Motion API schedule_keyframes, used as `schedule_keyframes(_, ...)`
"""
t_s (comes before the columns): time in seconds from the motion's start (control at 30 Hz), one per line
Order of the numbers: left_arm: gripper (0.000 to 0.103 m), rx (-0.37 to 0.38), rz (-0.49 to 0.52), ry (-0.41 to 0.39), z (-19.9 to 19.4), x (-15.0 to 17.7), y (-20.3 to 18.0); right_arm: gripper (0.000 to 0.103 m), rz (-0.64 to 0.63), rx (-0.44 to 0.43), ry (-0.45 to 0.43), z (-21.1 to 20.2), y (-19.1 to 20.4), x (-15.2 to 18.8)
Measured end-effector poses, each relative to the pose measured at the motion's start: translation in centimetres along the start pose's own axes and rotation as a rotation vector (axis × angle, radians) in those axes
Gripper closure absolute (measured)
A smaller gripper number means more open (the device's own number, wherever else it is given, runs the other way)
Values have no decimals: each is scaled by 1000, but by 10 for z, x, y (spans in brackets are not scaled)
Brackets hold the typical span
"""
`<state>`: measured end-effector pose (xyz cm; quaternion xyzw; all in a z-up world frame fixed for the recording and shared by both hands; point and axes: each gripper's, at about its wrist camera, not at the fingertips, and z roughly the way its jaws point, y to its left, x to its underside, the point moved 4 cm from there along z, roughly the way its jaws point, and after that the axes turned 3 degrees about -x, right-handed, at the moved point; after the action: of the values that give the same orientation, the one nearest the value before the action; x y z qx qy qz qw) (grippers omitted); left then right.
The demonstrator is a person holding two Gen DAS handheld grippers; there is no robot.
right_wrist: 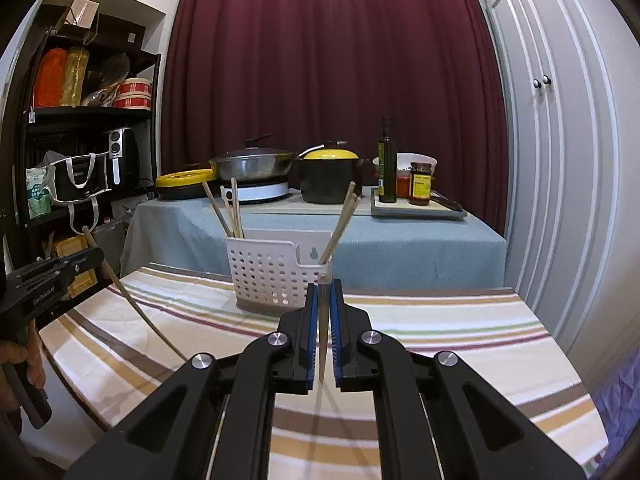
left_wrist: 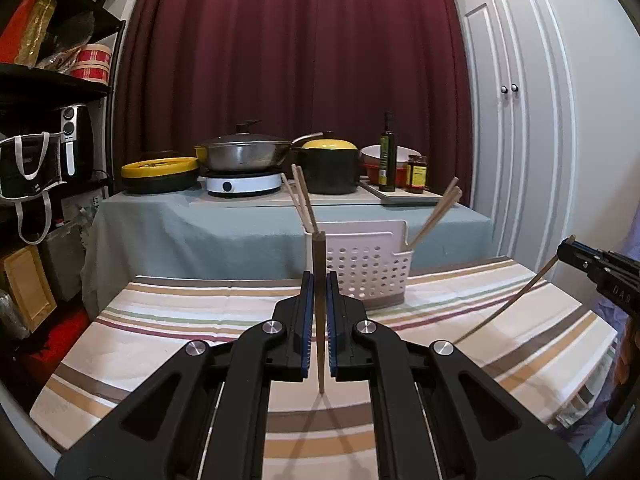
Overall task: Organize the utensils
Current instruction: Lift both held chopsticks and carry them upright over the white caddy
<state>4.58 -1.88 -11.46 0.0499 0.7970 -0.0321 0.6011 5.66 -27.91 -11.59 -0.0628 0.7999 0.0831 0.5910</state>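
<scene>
Both grippers are over a table covered with a striped cloth (left_wrist: 168, 344) (cream with tan, brown, green and maroon bands); the left gripper (left_wrist: 320, 280) has its blue-padded jaws pinched nearly together on 1 chopstick (left_wrist: 319, 280) that stands roughly upright, its thin tip hanging just above the cloth; the right gripper (right_wrist: 325, 292) is likewise closed down on a second chopstick (right_wrist: 322, 336), also held upright. From each camera you can see the other gripper off to the side, with its chopstick slanting down toward the table.

The white perforated basket (right_wrist: 272, 276) sits on the cloth toward the far edge, near both grippers; it already has about 3 chopsticks leaning out of its left end (right_wrist: 232, 208) and a couple leaning out of its right end (right_wrist: 344, 216).

Behind it is a second table under a grey-blue cloth (left_wrist: 224, 224); on that there's a wok (left_wrist: 244, 154) on a white induction hob, a black pot with a yellow lid (left_wrist: 330, 168), an oil bottle (left_wrist: 387, 152) and some jars on a tray. A dark red curtain (left_wrist: 296, 48) fills the back wall; white cupboard doors (left_wrist: 516, 92) on the right; a black shelf unit (right_wrist: 80, 128) with bags and an air fryer on the left.
</scene>
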Motion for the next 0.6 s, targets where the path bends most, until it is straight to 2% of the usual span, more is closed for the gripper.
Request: schedule_keyframes(0.6, 96, -29, -16, 0, 32, -18, 13, 96, -7, 4, -30, 38, 0, -23)
